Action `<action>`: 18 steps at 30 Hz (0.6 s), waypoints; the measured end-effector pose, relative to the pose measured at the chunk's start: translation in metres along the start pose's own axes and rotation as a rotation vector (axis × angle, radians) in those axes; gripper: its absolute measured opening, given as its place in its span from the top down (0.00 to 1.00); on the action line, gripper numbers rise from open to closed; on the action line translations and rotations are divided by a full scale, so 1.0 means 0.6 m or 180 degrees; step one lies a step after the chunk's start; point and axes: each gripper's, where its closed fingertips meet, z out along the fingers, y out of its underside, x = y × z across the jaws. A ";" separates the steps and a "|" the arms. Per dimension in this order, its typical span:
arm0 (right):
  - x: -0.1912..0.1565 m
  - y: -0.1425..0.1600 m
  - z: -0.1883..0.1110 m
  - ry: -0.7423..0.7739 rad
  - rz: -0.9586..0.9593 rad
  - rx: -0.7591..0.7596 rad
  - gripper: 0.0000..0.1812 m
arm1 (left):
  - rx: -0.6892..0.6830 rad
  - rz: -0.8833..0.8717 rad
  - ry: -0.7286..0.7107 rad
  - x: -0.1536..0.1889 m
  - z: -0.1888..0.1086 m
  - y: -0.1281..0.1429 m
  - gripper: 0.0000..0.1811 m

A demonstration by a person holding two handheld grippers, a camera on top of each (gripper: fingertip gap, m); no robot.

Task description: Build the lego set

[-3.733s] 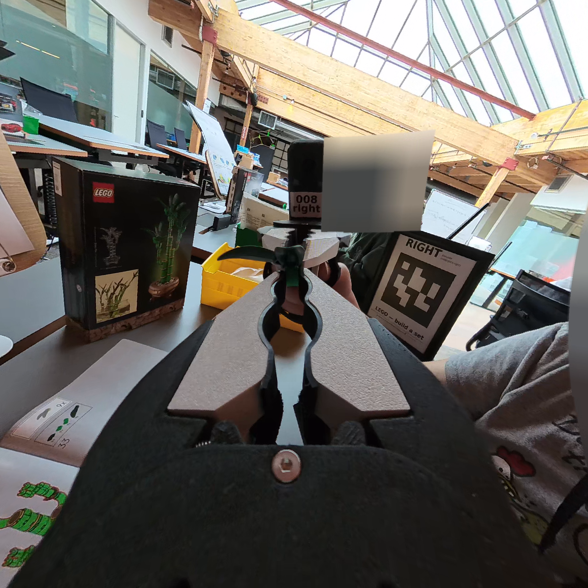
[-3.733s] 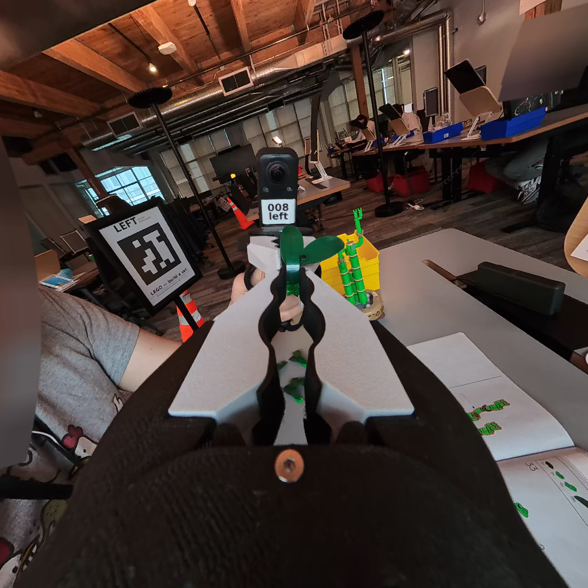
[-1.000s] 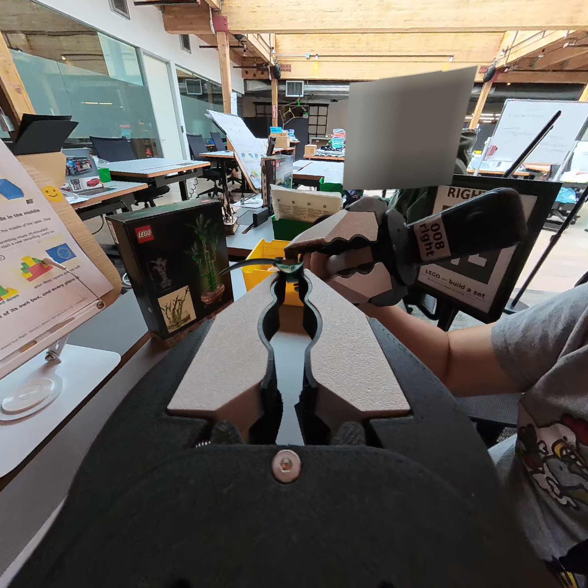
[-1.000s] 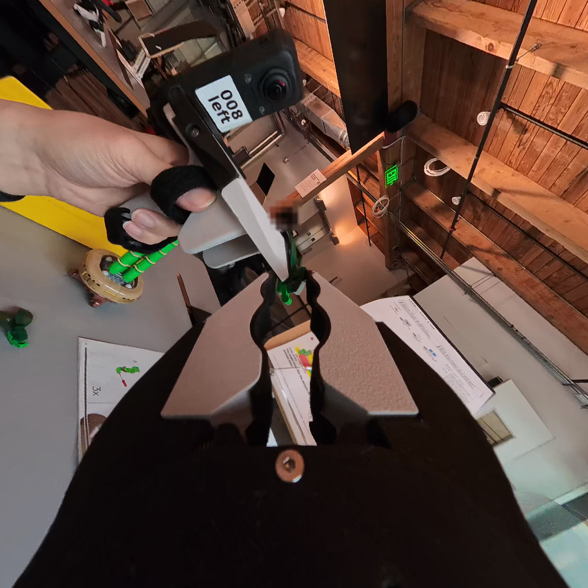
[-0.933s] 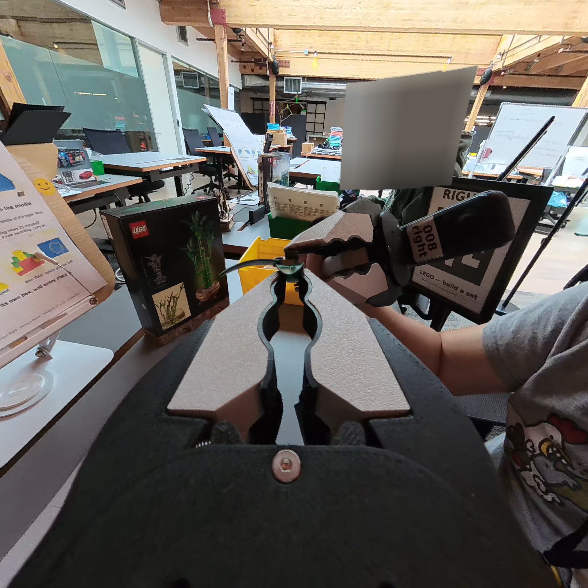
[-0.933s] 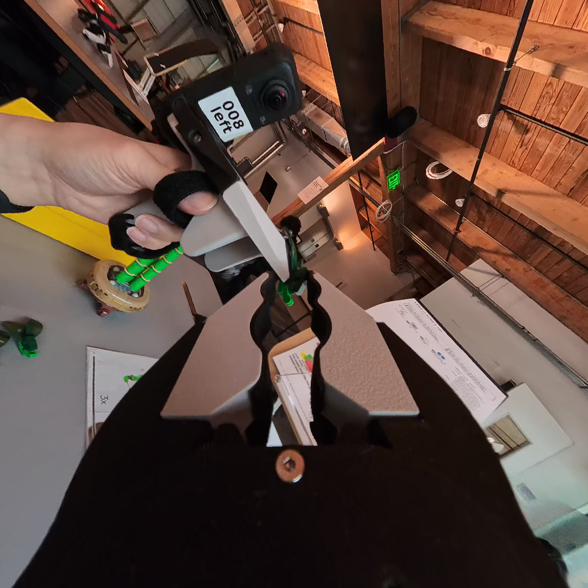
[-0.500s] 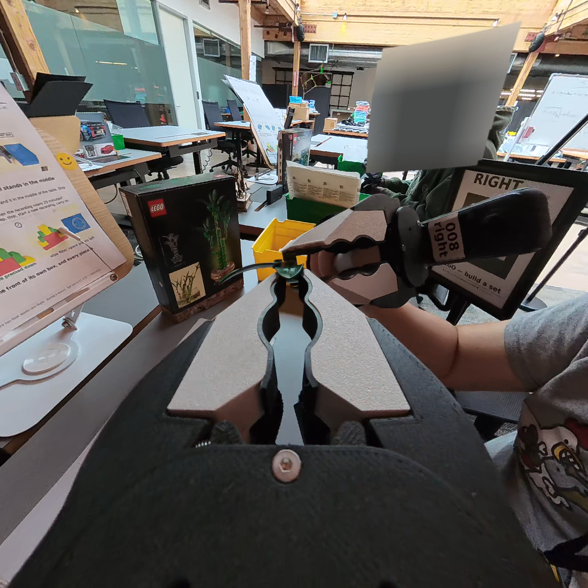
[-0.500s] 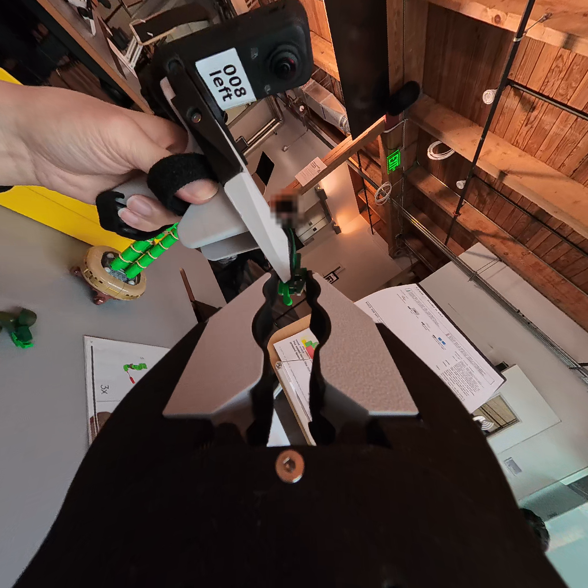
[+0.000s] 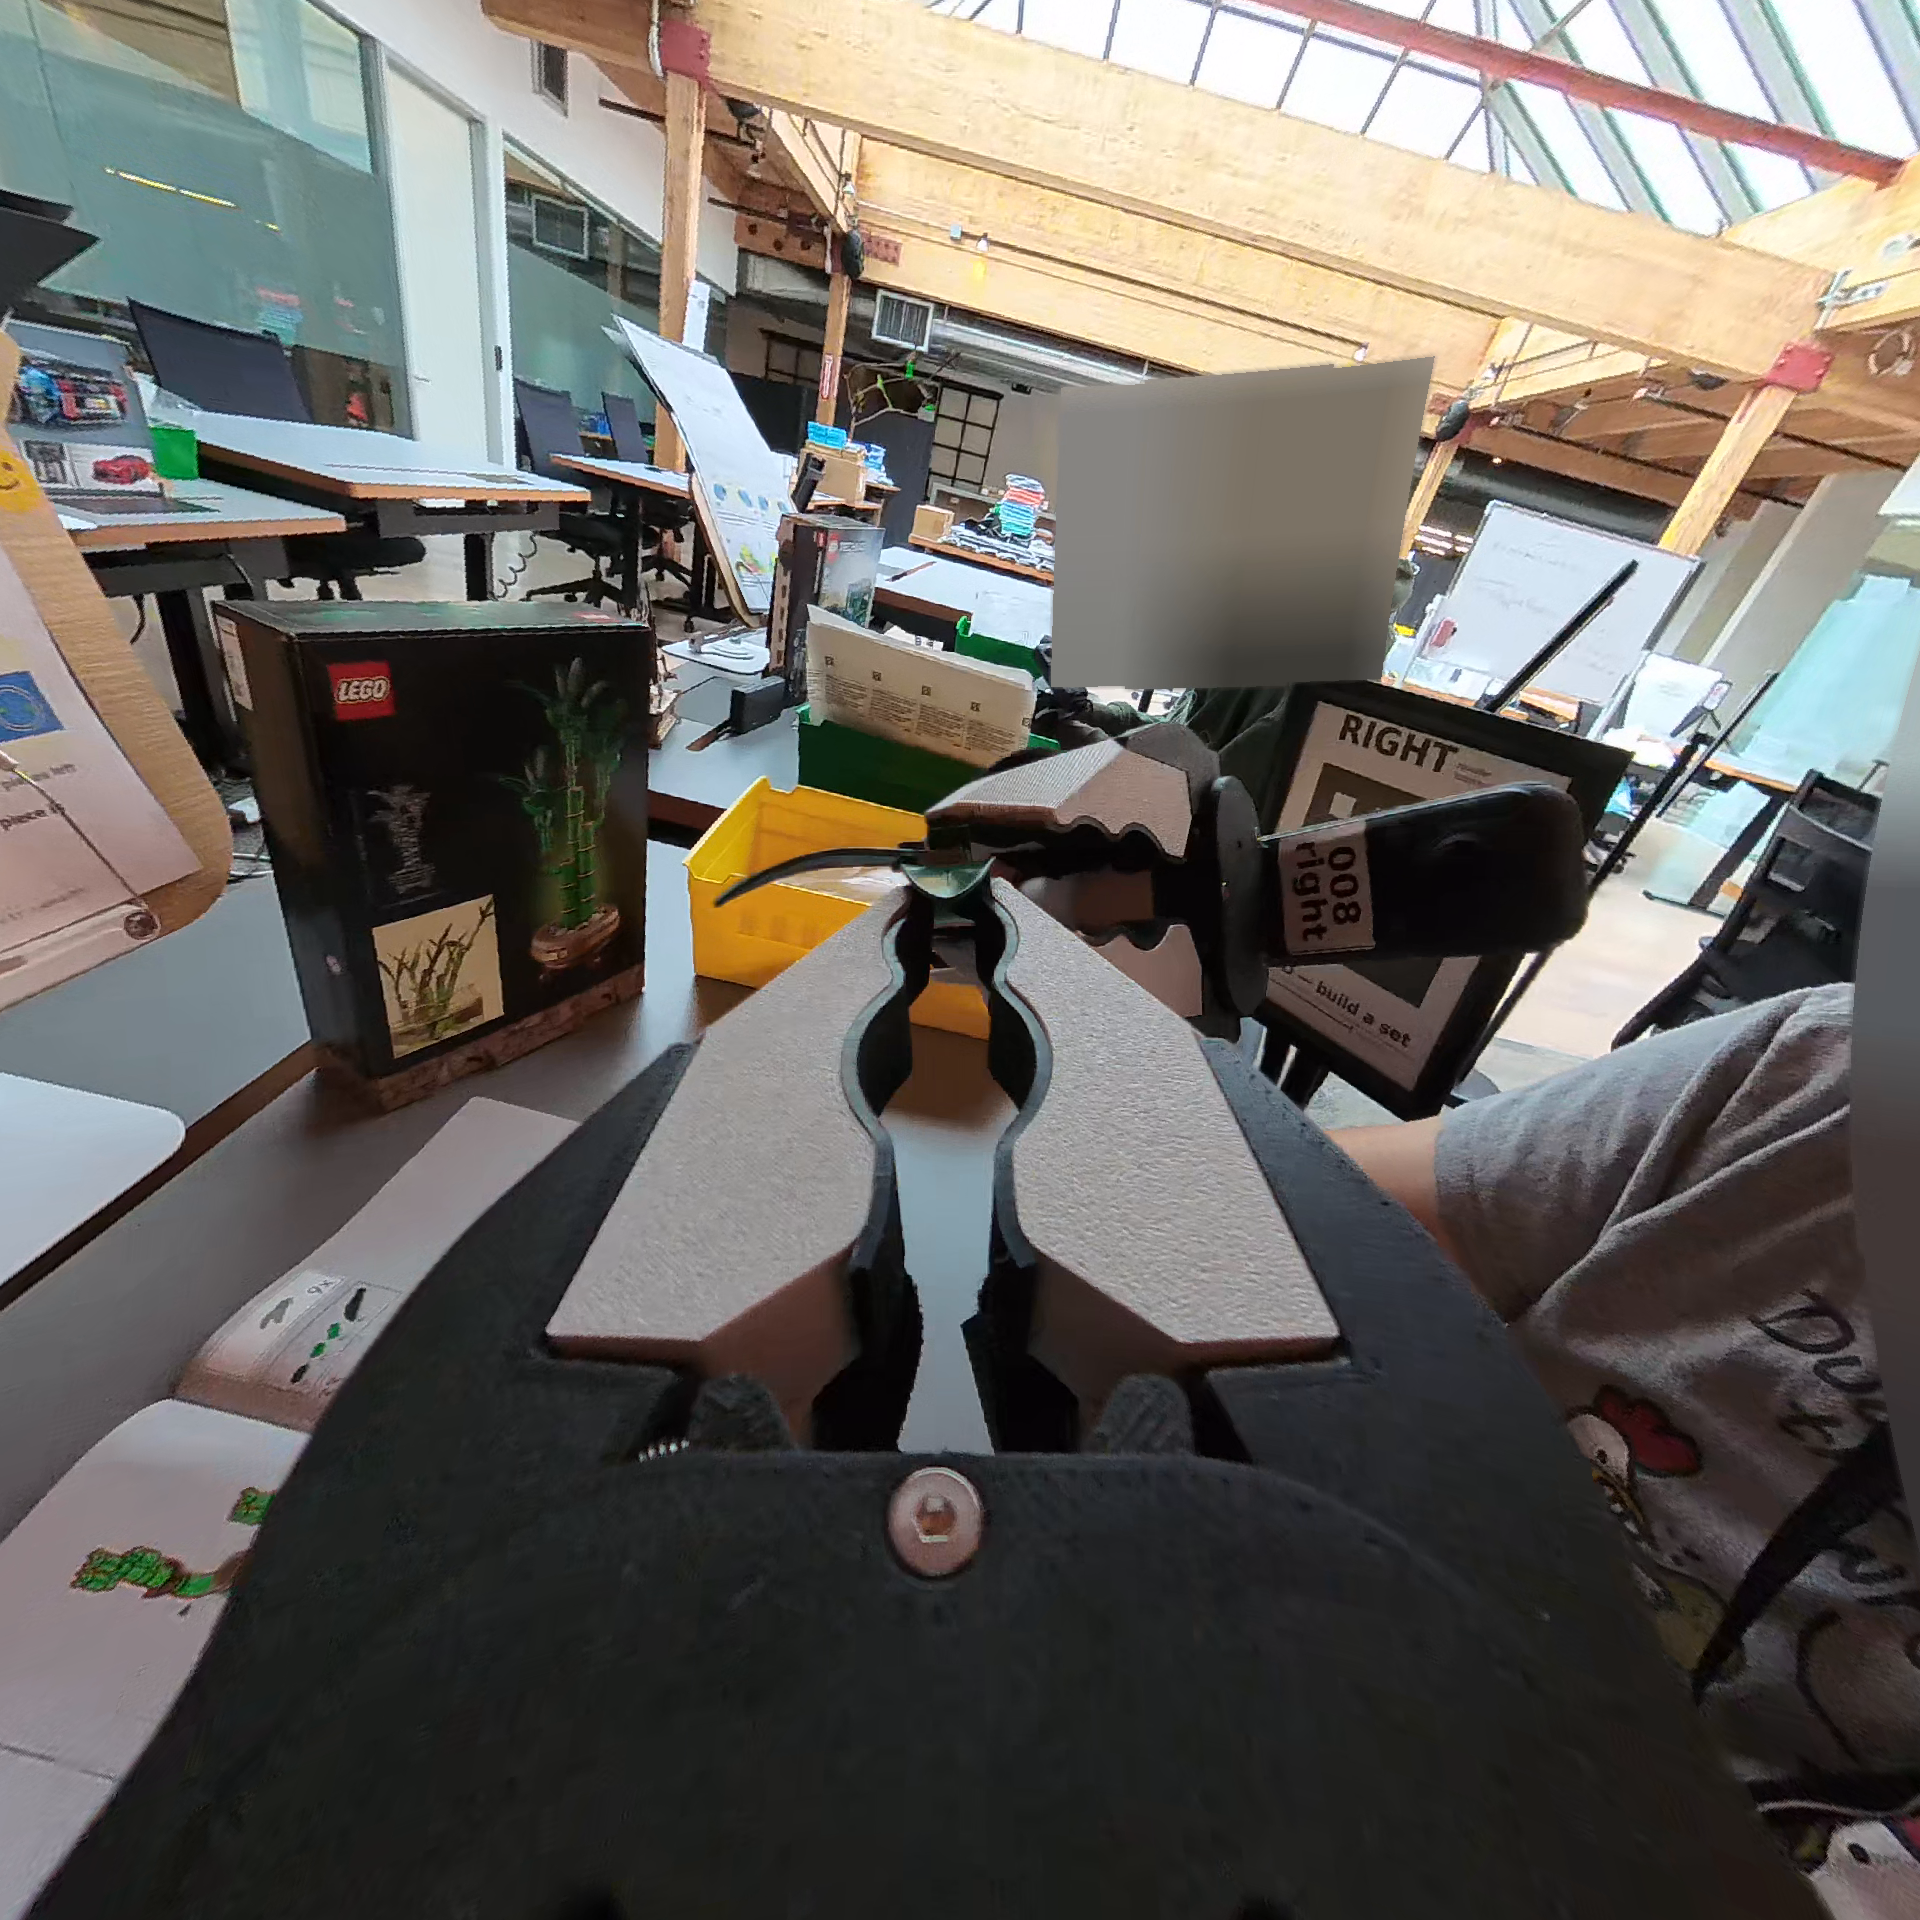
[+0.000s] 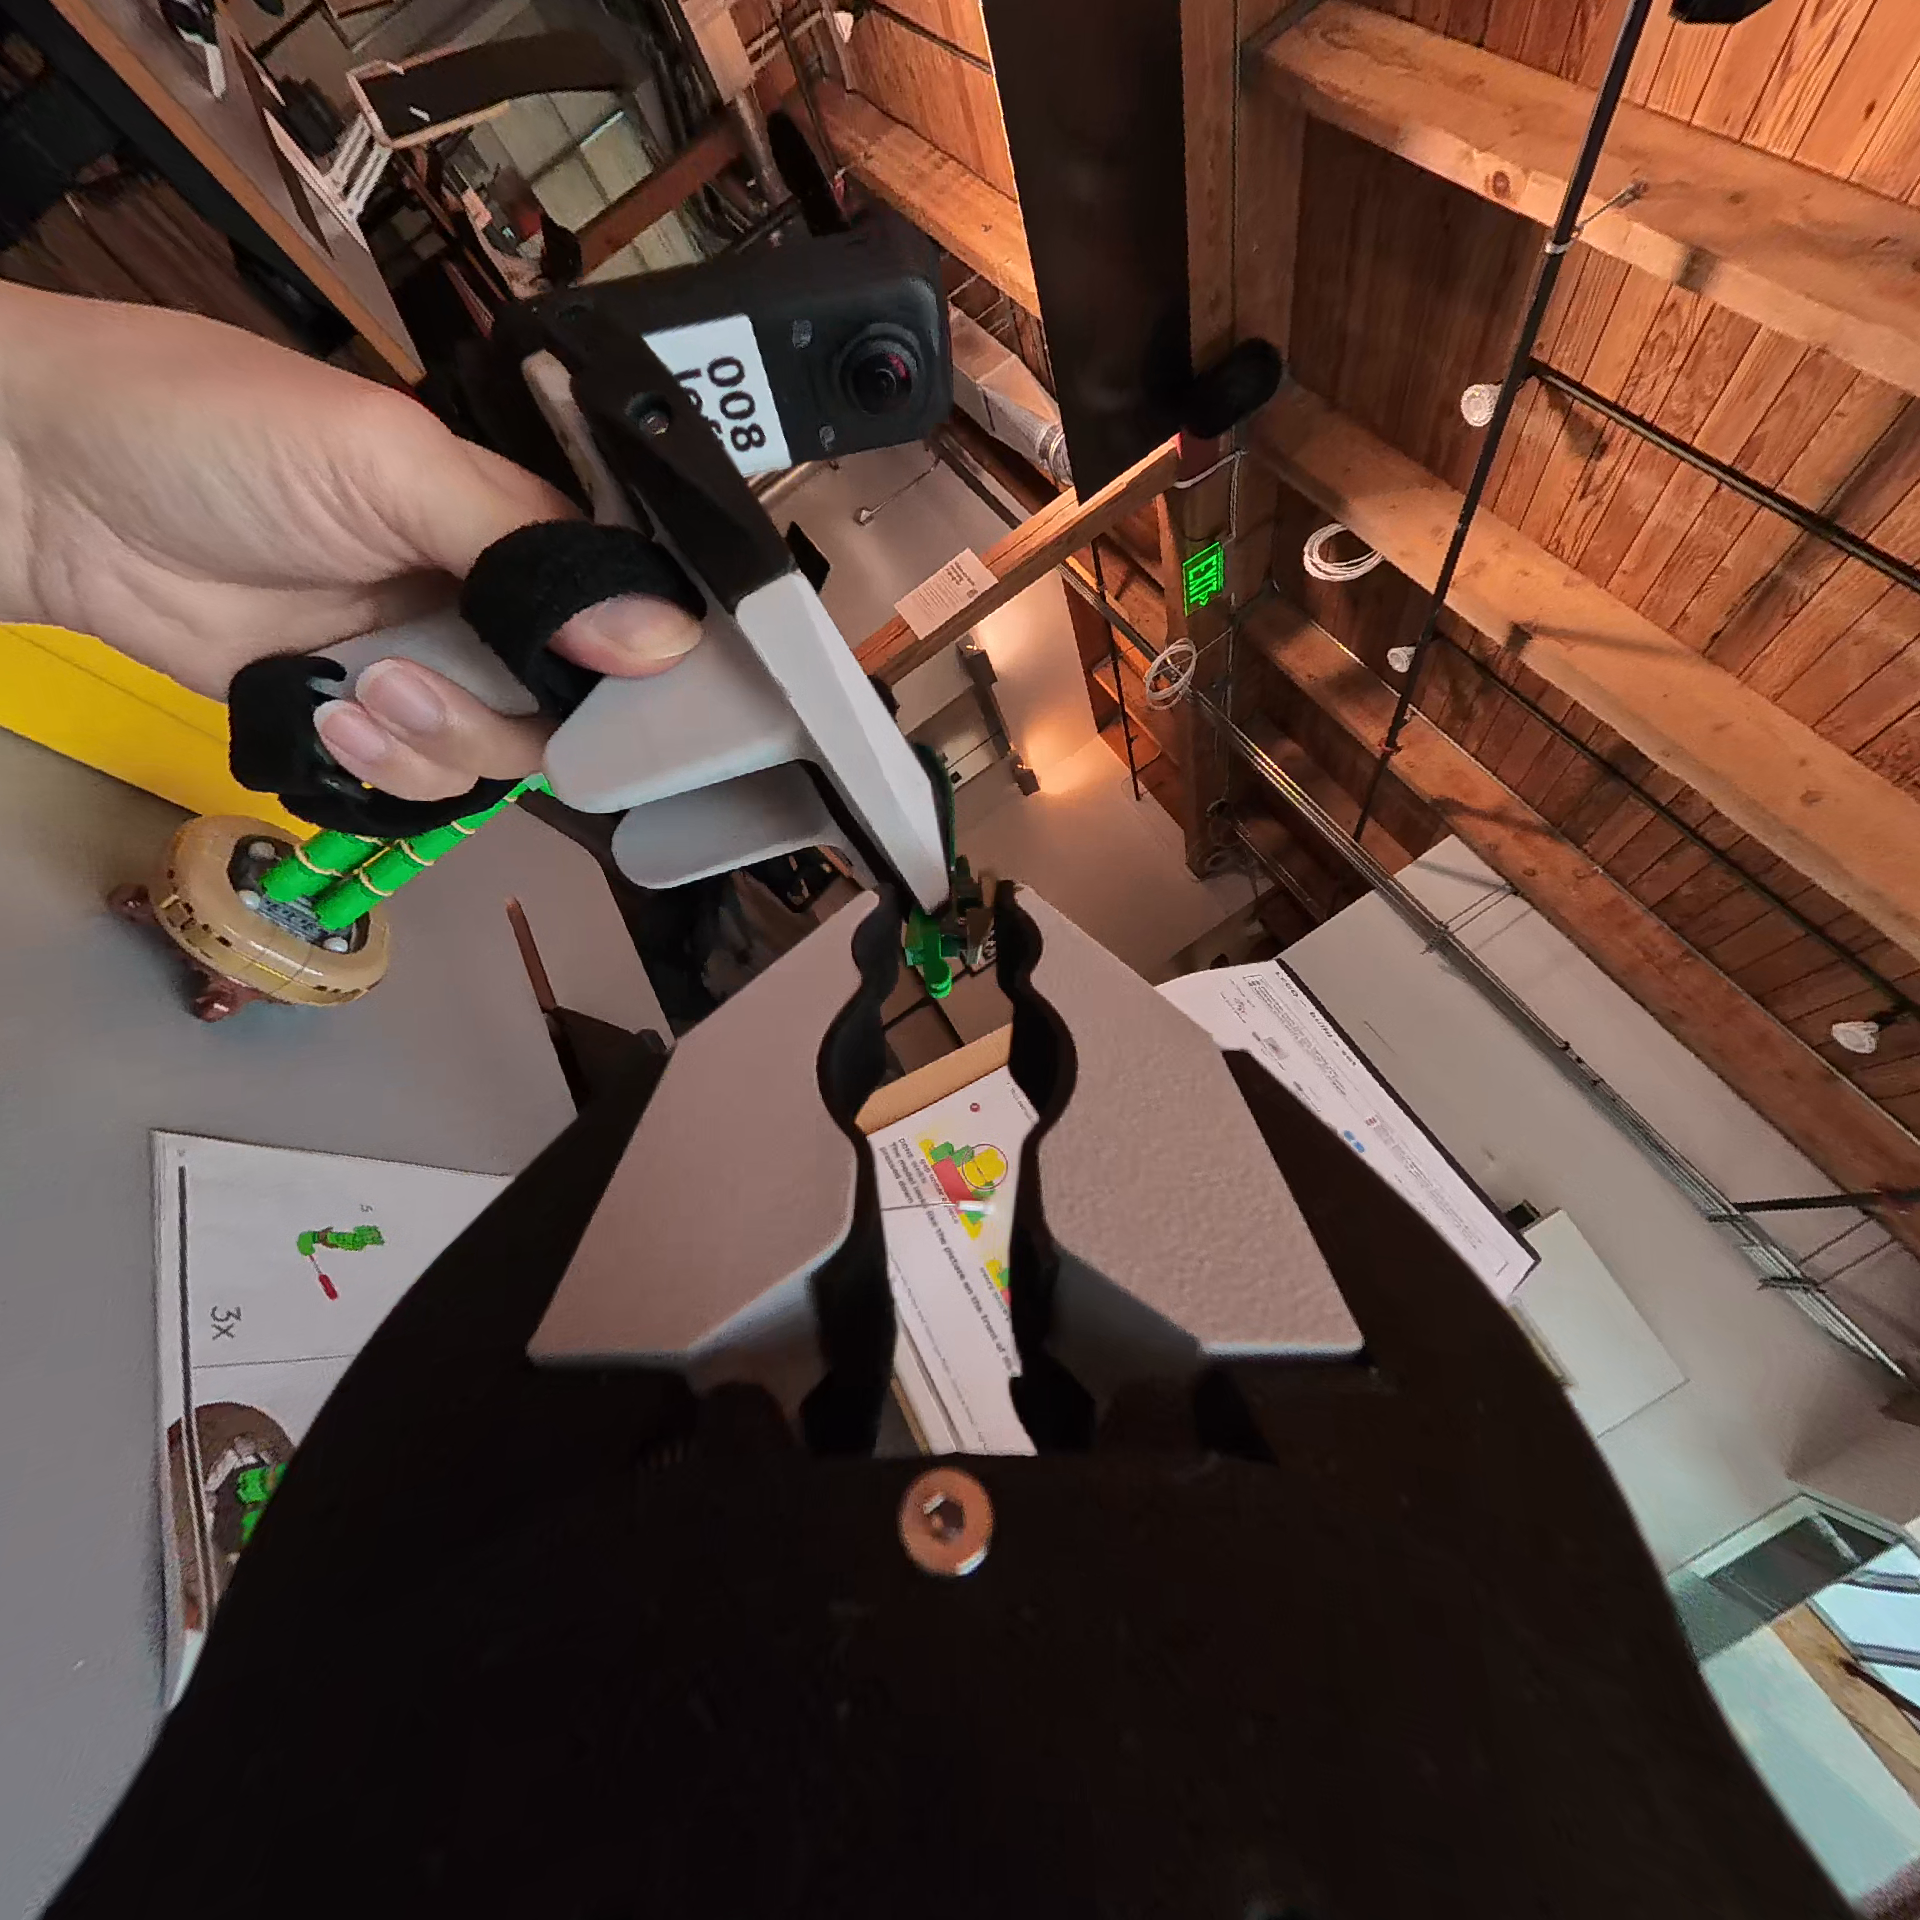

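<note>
My left gripper (image 9: 948, 912) is shut on a dark green Lego leaf piece (image 9: 821, 871) whose blade curves out to the left. My right gripper (image 9: 940, 831) comes in from the right, rolled on its side, with its tips meeting the same piece. In the right wrist view my right gripper (image 10: 940, 923) is shut on the small bright green stem (image 10: 928, 951) of that leaf assembly, and the left gripper (image 10: 925, 868) touches it from the upper left. Both hold it in the air above the table. The built bamboo model (image 10: 275, 925) stands on its tan round base.
A black Lego box (image 9: 447, 852) and a yellow bin (image 9: 779, 914) stand behind the grippers. The open instruction booklet (image 9: 312, 1340) lies on the grey table, also in the right wrist view (image 10: 312, 1247). A marker sign stand (image 9: 1392, 831) and the person's sleeve (image 9: 1662, 1195) are at the right. My left and right fingertips are right by each other.
Since 3.7 s ago the right gripper has rolled onto its side while both kept hold of the leaf assembly. In the last half second the two grippers shifted slightly, tips still together.
</note>
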 end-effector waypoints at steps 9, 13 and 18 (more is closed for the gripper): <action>-0.002 -0.016 -0.012 -0.0052 -0.0226 0.0131 0.90 | 0.0049 -0.0423 0.0454 0.023 0.000 -0.001 0.97; -0.001 -0.030 -0.018 -0.0127 -0.0089 0.0256 0.91 | 0.0086 -0.0616 0.0752 0.039 -0.001 -0.004 0.97; 0.001 -0.036 -0.023 -0.0192 0.0078 0.0328 0.92 | 0.0109 -0.0718 0.0879 0.046 0.000 -0.006 0.97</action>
